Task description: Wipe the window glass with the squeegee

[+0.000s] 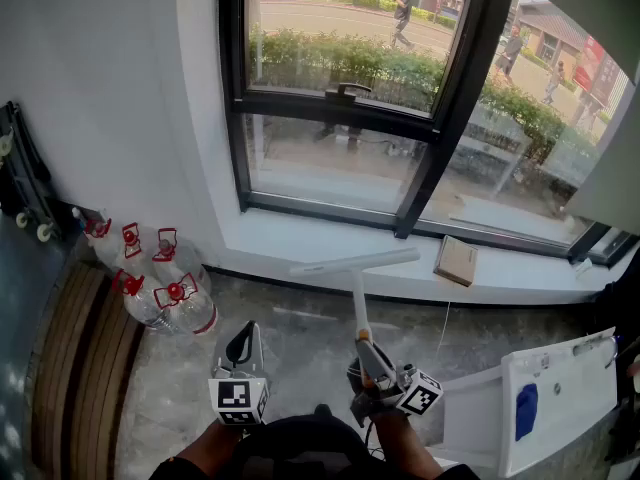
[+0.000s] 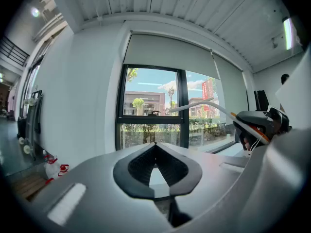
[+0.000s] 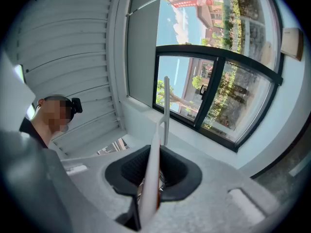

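Observation:
A white T-shaped squeegee [image 1: 356, 268] points away from me toward the black-framed window [image 1: 335, 163], its blade level just below the sill and off the glass. My right gripper [image 1: 371, 360] is shut on its handle, low in front of me. In the right gripper view the handle [image 3: 154, 164] runs up between the jaws to the blade [image 3: 165, 106]. My left gripper [image 1: 240, 348] hovers beside it on the left, shut and holding nothing. In the left gripper view its jaws [image 2: 155, 147] meet at the tips, with the squeegee [image 2: 204, 105] off to the right.
Several large water bottles with red caps [image 1: 150, 278] stand against the wall at left, beside a wooden bench [image 1: 70, 368]. A small cardboard box [image 1: 456, 260] lies on the white sill [image 1: 300, 238]. A white board with a blue item [image 1: 560, 388] is at right.

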